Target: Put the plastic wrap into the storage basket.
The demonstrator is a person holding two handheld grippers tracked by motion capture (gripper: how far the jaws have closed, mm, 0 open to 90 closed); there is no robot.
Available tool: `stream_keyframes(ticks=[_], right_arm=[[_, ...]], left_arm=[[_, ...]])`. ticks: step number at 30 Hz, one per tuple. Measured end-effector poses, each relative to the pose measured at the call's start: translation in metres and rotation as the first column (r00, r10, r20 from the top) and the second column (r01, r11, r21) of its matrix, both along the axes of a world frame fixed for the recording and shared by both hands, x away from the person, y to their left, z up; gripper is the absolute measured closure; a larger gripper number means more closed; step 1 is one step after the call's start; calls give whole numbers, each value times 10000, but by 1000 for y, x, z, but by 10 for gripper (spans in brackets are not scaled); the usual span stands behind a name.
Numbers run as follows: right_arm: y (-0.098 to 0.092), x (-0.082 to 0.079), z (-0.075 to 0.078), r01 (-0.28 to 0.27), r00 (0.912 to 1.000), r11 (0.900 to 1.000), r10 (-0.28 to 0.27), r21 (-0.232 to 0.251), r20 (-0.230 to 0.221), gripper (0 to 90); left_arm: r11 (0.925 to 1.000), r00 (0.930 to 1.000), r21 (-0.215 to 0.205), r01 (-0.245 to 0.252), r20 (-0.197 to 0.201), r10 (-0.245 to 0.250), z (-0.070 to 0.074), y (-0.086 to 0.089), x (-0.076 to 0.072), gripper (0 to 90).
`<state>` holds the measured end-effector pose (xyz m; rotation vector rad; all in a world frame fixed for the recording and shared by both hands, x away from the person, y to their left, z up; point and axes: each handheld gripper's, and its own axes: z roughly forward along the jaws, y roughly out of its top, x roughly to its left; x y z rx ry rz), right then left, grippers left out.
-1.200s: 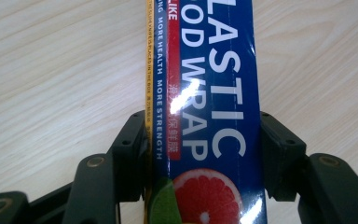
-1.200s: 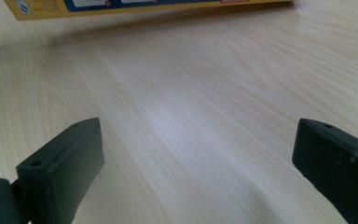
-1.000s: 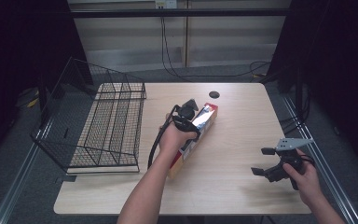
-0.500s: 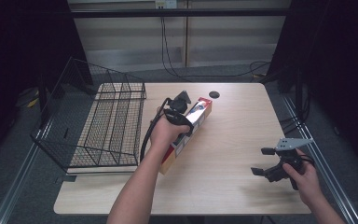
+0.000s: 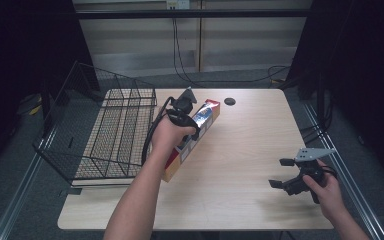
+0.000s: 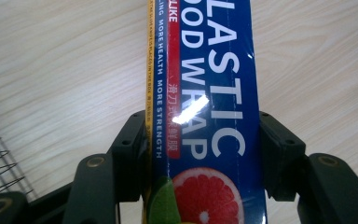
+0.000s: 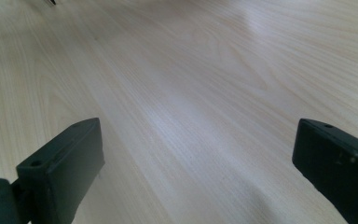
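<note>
Plastic wrap box (image 6: 205, 112) sits clamped in left tool (image 6: 200, 149).

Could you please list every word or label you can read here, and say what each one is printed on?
All on the box clamped in the left gripper:
"LASTIC" (start cut off), large white letters on blue.
"OD WRAP" (start cut off), large white letters below it.
"LIKE", white on the red strip.
"MORE HEALTH MORE STRENGTH", small white line along the edge.
Yellow edge line and the Chinese characters: too small to read.
High view: the box's print is blurred.
</note>
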<state>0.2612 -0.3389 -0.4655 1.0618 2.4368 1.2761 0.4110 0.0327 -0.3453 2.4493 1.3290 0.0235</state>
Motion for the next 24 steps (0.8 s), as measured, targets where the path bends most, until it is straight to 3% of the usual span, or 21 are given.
stream_keyframes(ticks=[3, 14, 24], right_arm=[[0, 0, 0, -7, 10000, 10000, 7, 22, -18, 20], [-1, 0, 0, 5, 10000, 10000, -5, 30, 14, 20], [-1, 0, 0, -1, 10000, 10000, 1, 27, -60, 20]], left_arm=[[9997, 9998, -135, -185, -28, 185, 7, 4, 1, 437], [9993, 9993, 82, -366, -81, 367, 22, 20, 2, 438], [9956, 9956, 12, -933, -12, 933, 35, 33, 3, 438]])
